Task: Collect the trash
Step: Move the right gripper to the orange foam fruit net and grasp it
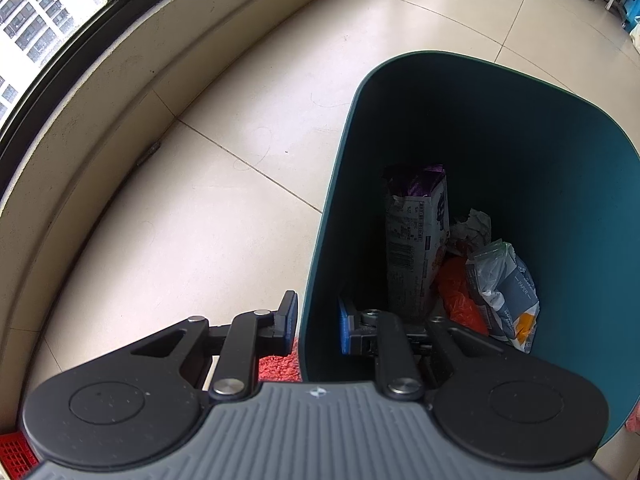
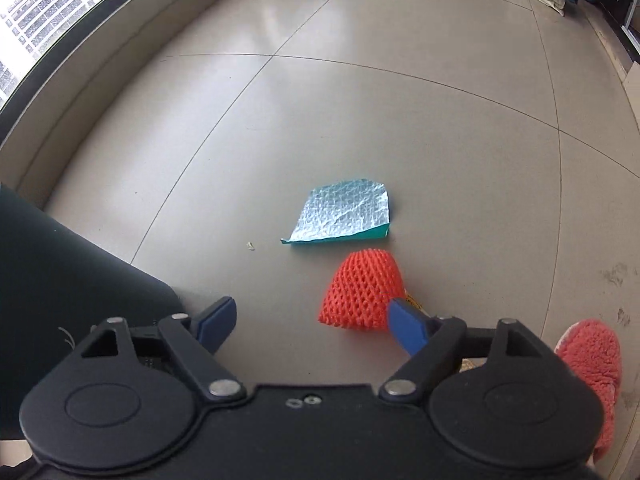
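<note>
Two views are offered, and the tiled floor (image 2: 360,120) is seen filling most of both, bounded by a low ledge under the window (image 1: 44,12). Next in size, the teal trash bin (image 1: 520,152) is shown from above in the left wrist view, its near wall straddled by the left hand-held gripper (image 1: 318,324): one blue pad is kept outside, the other inside, and the rim is clamped between them. Inside the bin, a tall purple-and-white snack packet (image 1: 416,240) is stood against the wall, with a crumpled tissue pack (image 1: 504,288) and an orange plastic bag (image 1: 460,292) beside it. Over on the right, the right hand-held gripper (image 2: 312,322) is held wide apart, nothing between its pads. A silver foil wrapper (image 2: 344,212) is found lying flat on the floor, and just beside it an orange foam fruit net (image 2: 360,288), touched at its near corner by the right-side pad. A pink fuzzy slipper (image 2: 592,364) is glimpsed at the edge.
</note>
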